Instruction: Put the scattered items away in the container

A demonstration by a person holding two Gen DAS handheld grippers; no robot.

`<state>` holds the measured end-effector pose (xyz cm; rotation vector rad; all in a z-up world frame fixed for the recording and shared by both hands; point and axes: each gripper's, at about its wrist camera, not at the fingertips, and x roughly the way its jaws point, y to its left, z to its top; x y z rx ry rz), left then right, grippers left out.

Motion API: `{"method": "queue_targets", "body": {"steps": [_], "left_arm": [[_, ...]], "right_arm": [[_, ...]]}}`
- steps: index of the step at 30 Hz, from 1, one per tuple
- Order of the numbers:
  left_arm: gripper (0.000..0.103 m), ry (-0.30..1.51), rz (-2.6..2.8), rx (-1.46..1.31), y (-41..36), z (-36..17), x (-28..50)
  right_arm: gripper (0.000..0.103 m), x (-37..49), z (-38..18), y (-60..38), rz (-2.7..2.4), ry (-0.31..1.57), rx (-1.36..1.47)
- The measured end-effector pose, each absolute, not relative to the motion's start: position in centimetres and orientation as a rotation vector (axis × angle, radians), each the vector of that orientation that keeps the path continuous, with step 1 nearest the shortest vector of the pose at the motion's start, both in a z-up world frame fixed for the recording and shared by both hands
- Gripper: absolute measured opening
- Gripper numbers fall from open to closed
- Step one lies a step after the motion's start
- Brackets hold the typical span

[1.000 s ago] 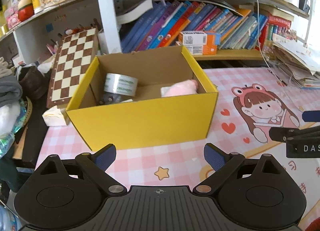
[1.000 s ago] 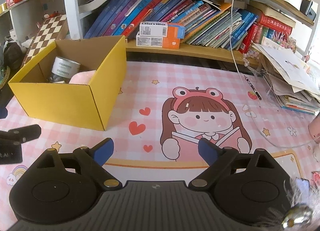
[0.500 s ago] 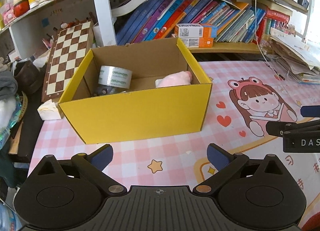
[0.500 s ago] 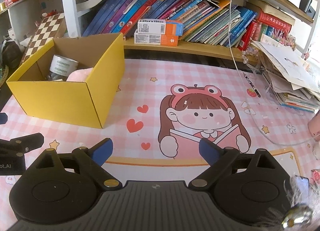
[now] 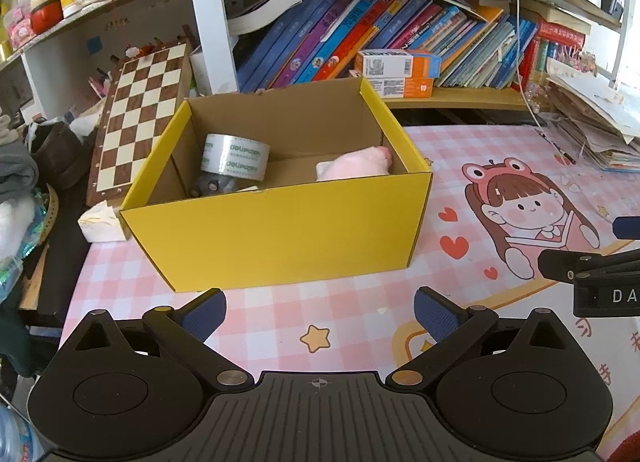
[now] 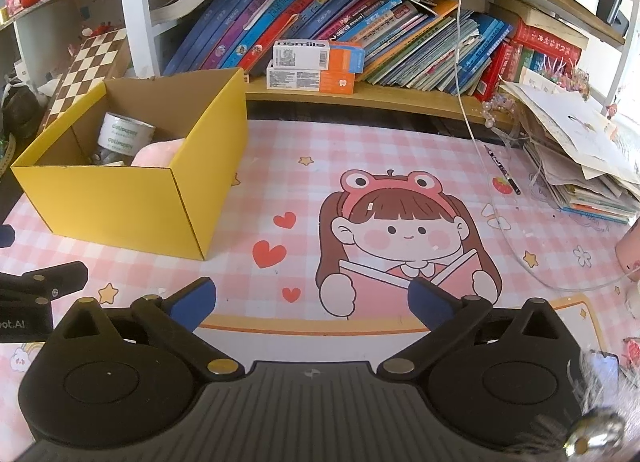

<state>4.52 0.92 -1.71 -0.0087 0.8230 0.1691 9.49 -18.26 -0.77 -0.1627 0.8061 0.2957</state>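
- Since a second ago: left tongs (image 5: 319, 304) have drawn back and risen from the yellow cardboard box (image 5: 280, 234), so more of its inside shows; right tongs (image 6: 311, 298) have shifted only a little.
- Left tongs: spread wide, holding nothing, hanging over the table (image 5: 280, 326) just in front of the box.
- Right tongs: spread wide, empty, well to the right of the box, above the cartoon girl print (image 6: 404, 238).
- Box contents: roll of clear tape (image 5: 236, 158) against the left wall; pink plush item (image 5: 354, 162) against the right wall; a small grey object beneath the tape, not identifiable.
- Loose on the table, far right of the box: a pen (image 6: 502, 168) beside a leaning stack of papers (image 6: 580, 158), and a white cable (image 6: 466, 110) trailing past it.
- Risk, as judged: reaching for the pen could snag the cable or nudge the paper stack, since both lie close against it; the thin pen may also slip from wide pads.
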Motion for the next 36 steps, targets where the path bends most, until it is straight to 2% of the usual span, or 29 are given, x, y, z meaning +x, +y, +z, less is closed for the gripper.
{"method": "queue_targets", "body": {"steps": [36], "left_arm": [[0.102, 0.816, 0.165, -0.003, 0.78, -1.49, 4.24]], "right_arm": [[0.103, 9.37, -0.76, -18.07, 0.275, 0.794, -0.171]]}}
